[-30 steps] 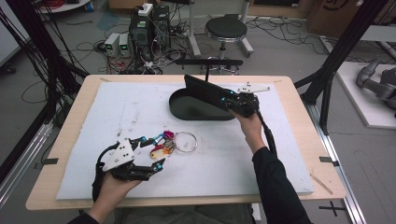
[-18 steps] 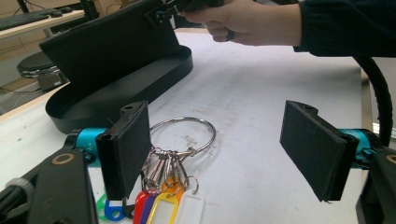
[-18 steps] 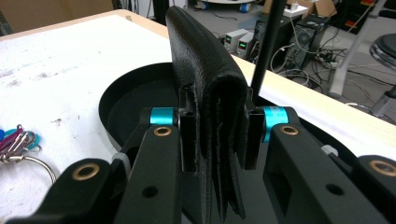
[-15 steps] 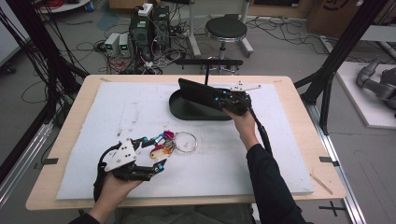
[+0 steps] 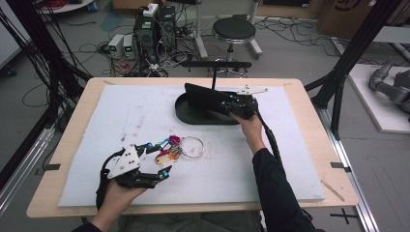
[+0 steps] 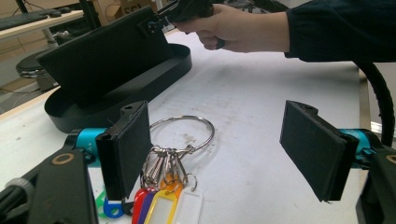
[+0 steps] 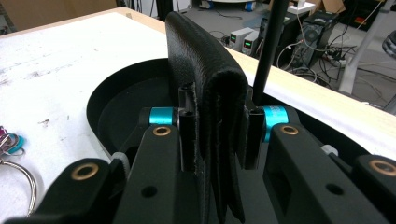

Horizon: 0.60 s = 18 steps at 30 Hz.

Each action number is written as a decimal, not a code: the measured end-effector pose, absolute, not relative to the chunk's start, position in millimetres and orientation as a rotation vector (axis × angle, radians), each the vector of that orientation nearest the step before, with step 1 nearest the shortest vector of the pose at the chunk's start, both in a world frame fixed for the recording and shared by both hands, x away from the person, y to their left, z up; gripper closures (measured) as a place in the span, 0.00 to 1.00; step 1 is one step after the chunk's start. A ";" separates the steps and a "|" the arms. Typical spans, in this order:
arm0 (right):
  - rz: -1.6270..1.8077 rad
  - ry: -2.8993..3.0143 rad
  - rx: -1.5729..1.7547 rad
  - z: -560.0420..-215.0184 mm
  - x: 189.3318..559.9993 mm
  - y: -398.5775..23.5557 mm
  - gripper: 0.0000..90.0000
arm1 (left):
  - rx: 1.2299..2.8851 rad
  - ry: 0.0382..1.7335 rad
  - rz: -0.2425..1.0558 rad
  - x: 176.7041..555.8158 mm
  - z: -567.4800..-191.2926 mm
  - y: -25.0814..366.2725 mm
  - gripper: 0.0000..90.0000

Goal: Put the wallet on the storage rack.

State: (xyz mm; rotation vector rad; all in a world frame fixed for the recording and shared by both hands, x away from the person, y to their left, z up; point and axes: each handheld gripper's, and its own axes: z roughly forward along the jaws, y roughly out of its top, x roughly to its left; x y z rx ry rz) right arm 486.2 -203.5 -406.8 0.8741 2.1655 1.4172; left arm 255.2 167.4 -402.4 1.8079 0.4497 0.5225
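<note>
On the desk (image 5: 309, 159), which carries a white foam sheet over a pale wooden top, the right claw (image 7: 218, 140) is clenched on a black folded leather wallet (image 7: 205, 79). In the right gripper view its two black jaws press on either side of the wallet's folded edge, and the wallet stands upright between them. The wallet hangs over a shallow black oval tray (image 5: 193, 113) at the far middle of the sheet; in the high view the wallet (image 5: 205, 99) leans above the tray's right half, though whether its lower edge touches the tray floor cannot be told. The right hand (image 5: 249, 126) reaches forward from a dark sleeve (image 5: 275, 193). Near the front left of the sheet, the left claw (image 6: 215, 154) is released, its jaws wide apart and level with the sheet. Between and just ahead of them lies a large silver key ring with keys and coloured plastic tags (image 6: 180, 140); the left jaw stands just beside the bunch of keys, while the right jaw is well apart from it. In the high view the key ring (image 5: 186, 146) lies just to the right of the left claw (image 5: 162, 159) and well apart from the tray.
</note>
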 end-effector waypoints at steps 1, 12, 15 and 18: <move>1.416 2.168 0.879 -407.6 487.0 -204.8 0.83 | 1.808 0.447 0.526 255.1 -402.3 167.4 0.27; 1.340 2.208 0.884 -415.7 493.4 -211.8 0.81 | 1.814 0.435 0.537 253.7 -402.3 165.7 0.27; 1.334 2.223 0.902 -417.8 494.4 -213.0 0.81 | 1.813 0.433 0.536 253.6 -402.6 165.2 0.27; 1.306 2.244 0.912 -419.5 494.7 -213.8 0.80 | 1.818 0.434 0.537 254.0 -403.0 165.2 0.27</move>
